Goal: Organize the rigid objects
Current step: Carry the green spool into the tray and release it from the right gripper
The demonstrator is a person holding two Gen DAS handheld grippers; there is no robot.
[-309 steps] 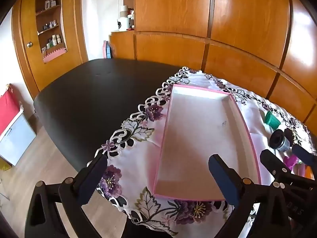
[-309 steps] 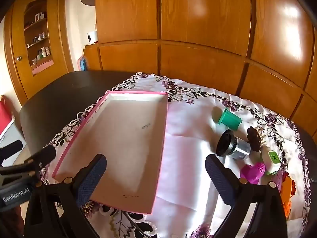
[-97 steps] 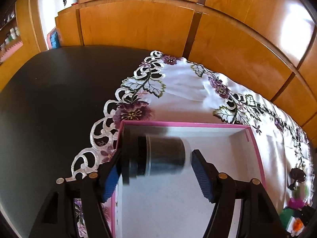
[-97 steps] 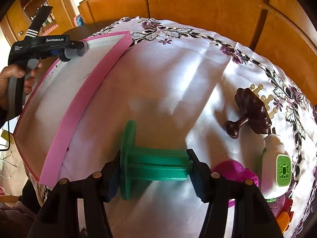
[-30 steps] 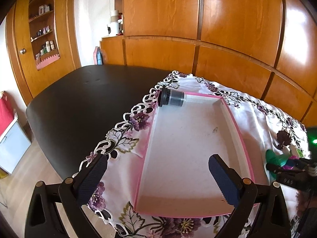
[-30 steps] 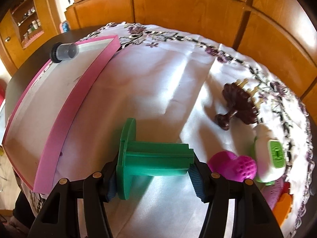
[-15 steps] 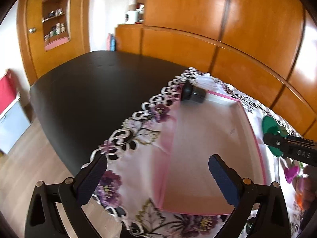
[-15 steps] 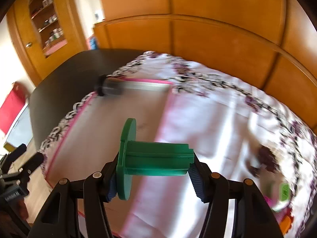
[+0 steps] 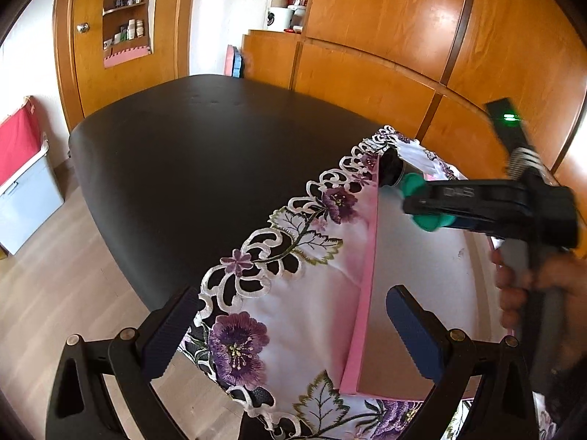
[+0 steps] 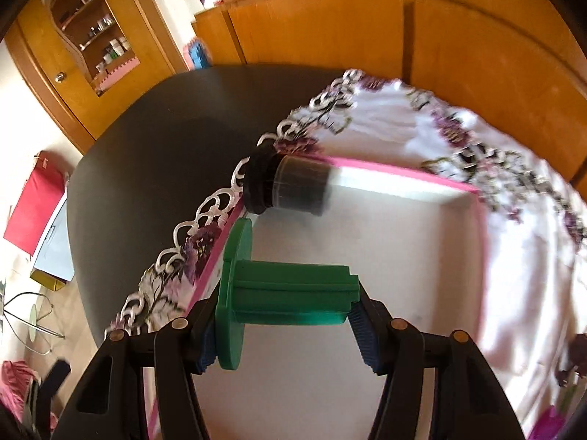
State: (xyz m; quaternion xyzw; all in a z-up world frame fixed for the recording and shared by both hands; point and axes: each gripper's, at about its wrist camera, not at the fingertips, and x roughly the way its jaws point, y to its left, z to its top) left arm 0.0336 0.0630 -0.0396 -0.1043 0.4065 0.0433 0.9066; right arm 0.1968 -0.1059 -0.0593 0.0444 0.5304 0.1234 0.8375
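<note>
The right hand-held gripper (image 10: 284, 315), its jaws partly closed and clamped end to end on the green spool (image 10: 279, 293), had carried that piece over the pink tray (image 10: 396, 172) and held it above the tray's floor near the far left corner. Just beyond it, the dark cylinder (image 10: 290, 187) lay on its side in that same corner, against the tray's far wall. A second earlier the spool was still over the bare tablecloth (image 10: 422, 124) to the tray's right, beside the brown brush, the pink heart-shaped piece and the white-and-green item; ten seconds back the tray held nothing at all. The shift suggested a second object was about to join the first in the tray, with release the step still to come.

The left hand-held gripper (image 9: 290, 333) stood wide open and empty near the desk's (image 9: 205, 146) near edge, its pads straddling the cloth's lace border and the tray's near left corner. From that side, the person's hand (image 9: 528, 286) could be seen gripping the right tool's handle over the tray. The remaining loose items lay out of view at this moment.
</note>
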